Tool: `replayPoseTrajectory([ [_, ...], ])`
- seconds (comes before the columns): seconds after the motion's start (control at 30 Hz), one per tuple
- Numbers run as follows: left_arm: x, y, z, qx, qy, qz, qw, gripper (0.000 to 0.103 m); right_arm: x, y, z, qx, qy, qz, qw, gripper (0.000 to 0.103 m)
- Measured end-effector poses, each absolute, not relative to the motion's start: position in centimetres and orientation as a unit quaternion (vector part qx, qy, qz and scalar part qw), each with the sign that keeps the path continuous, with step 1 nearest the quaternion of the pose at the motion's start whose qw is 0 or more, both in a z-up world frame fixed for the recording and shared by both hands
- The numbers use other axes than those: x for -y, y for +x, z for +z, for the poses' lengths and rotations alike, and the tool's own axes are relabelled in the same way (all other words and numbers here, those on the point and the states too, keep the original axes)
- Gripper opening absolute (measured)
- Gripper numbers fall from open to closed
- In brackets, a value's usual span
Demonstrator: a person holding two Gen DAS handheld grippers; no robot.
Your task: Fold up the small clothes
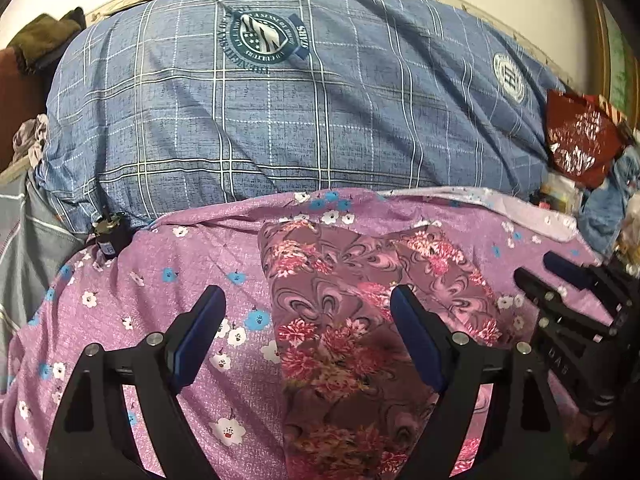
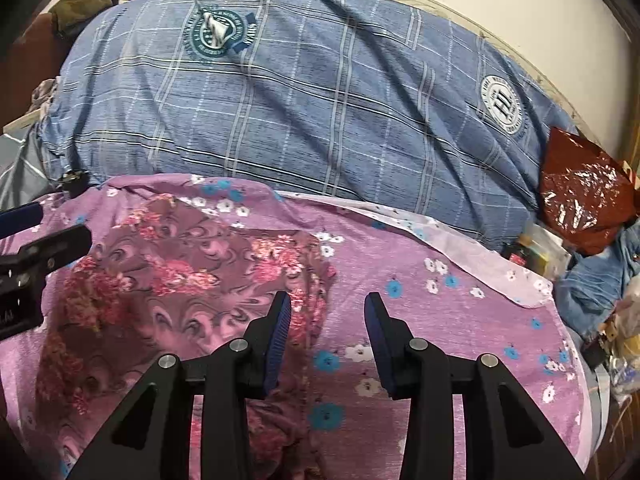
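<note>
The floral garment [image 1: 344, 320] runs off the bottom edge at 6 o'clock in the left wrist view, so its lower hem cannot be seen; part of it lies behind the left tongs [image 1: 308, 320]. In the right wrist view the right tongs [image 2: 326, 320] cover its right border, and whether their left pad touches the cloth cannot be told. The lilac sheet [image 2: 460, 320] is cut off at 6 o'clock too. The lettering on the green badge [image 1: 262, 40] of the blue checked bedding [image 1: 360, 120] is too blurred to read. At 3 o'clock, the clutter under the red bag [image 2: 580, 200] is too small to make out.
</note>
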State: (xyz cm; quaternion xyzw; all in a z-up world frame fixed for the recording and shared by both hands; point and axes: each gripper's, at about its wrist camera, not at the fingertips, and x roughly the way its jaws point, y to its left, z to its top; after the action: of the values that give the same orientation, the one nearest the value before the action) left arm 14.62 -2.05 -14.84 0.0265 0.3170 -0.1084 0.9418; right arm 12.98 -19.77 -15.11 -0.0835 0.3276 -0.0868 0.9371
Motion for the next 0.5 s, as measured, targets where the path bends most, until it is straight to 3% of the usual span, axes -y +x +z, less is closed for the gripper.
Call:
replayPoseTrajectory([
  [0.5,6.0,13.6,-15.2,-0.314,0.074,-0.121,0.939,0.085,22.9,12.8,-15.4,-0.333,-0.072,-0.124,0.932,0.040],
])
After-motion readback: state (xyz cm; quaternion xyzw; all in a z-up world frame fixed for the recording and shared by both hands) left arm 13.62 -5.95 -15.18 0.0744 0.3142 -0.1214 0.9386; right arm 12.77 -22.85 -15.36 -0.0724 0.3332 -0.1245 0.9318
